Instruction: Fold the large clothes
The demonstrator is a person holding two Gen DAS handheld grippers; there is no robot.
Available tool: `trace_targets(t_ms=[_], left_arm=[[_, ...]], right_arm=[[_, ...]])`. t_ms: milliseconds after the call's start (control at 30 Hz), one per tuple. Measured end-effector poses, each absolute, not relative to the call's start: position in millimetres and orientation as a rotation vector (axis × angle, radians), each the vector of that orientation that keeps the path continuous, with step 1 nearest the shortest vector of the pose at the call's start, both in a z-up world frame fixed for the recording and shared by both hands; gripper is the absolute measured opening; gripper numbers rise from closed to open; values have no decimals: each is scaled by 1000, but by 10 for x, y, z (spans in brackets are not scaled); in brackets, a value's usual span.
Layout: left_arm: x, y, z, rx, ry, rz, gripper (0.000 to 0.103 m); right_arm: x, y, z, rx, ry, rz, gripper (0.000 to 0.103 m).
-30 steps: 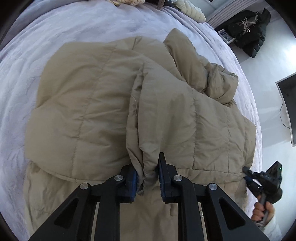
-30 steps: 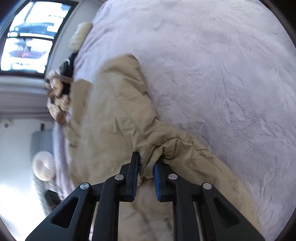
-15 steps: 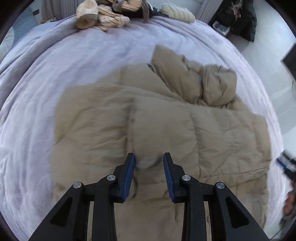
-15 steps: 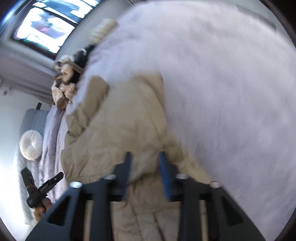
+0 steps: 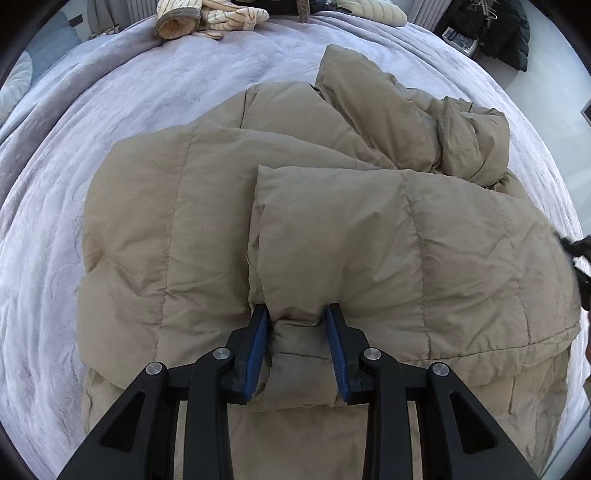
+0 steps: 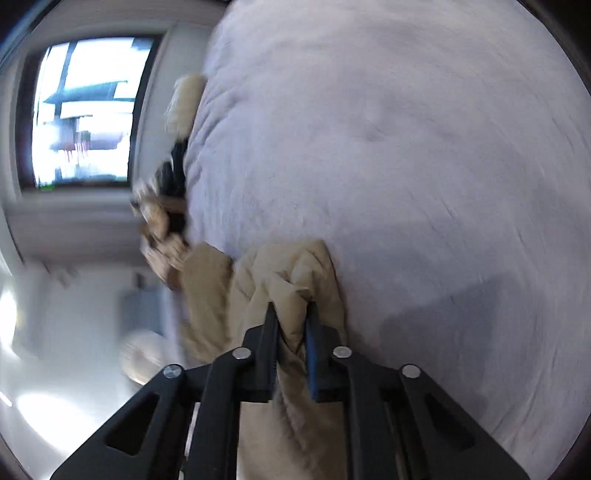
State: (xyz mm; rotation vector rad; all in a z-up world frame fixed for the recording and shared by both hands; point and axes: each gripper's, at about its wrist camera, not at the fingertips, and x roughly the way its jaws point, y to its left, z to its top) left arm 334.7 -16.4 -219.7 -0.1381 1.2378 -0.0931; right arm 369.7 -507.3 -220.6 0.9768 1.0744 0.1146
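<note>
Left wrist view shows a tan quilted puffer jacket (image 5: 332,229) spread over the middle of the frame on a pale lilac plush bedspread (image 5: 110,122), its shell matte and softly creased, stitched into wide puffy panels, with 1 flap folded over the body and a crumpled sleeve bunched at the upper right. The left gripper (image 5: 298,314) sits at lower centre, its 2 black arms tipped with ribbed blue pads that pinch a thick fold of the jacket's edge between them, the jaws part-way closed on the padding. At the right edge of this frame a dark piece of the other tool (image 5: 578,258) just shows. Cream knitted garments (image 5: 207,18) lie at the top edge, and a dark coat (image 5: 498,29) sits off the bed at upper right. Right wrist view, blurred, gives a much narrower slice: the jacket (image 6: 295,280) appears only as a gathered ridge at lower centre, and the right gripper (image 6: 291,314) has just been closing, its jaws now nearly together with a bunch of tan fabric squeezed between them. Only this view shows a bright window (image 6: 85,110) at upper left and a broad smooth stretch of bedspread (image 6: 424,166) filling the right.
</note>
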Motion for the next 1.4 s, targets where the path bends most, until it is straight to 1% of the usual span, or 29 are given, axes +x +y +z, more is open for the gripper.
trace_targets(t_ms=[67,133,267,333,433,533,600,767,1033,1100,1200,1400], left_arm=[[3337,-170,-2210,-151,1235,-107,34],[3338,-189,-2203,-137,1234,-101,34],[3345,-147,-2200,-147,1235,-107,34],[3341,-117,-2202,-153,1233,-112,34],[3320,-92,-2201,-151,1229,-115,34],[3299,-76,-2210,-151,1226,-115,34],[3276,-88,-2206,-151,1225,-119,34],[3279,-81,-2235,-146,1219,-134,34],[3297,-118,-2309,-102,1197,-142,35],[3286,-119,-2265,-99,1202,-134,35],[3255,-92,-2165,-108,1209,-120,35],[3102,33,-1959,-116,1217,-84,35]], right_arm=[[3748,-5050,-2272,877,1122,34,12],[3751,-5045,-2246,840,1117,-15,13],[3590,-4970,-1897,689,1070,-118,13],[3420,-4859,-1667,597,1036,-104,13],[3145,-4690,-1463,485,1009,-41,13],[2849,-4507,-1506,398,1055,18,13],[2794,-4423,-1681,339,1112,-10,13],[2860,-4442,-1975,314,1152,-46,11],[2775,-4266,-2011,274,1150,-87,11],[2786,-4195,-1984,277,1158,-105,11],[2784,-4189,-1879,293,1159,-106,15],[2609,-4172,-1604,348,1141,-89,16]])
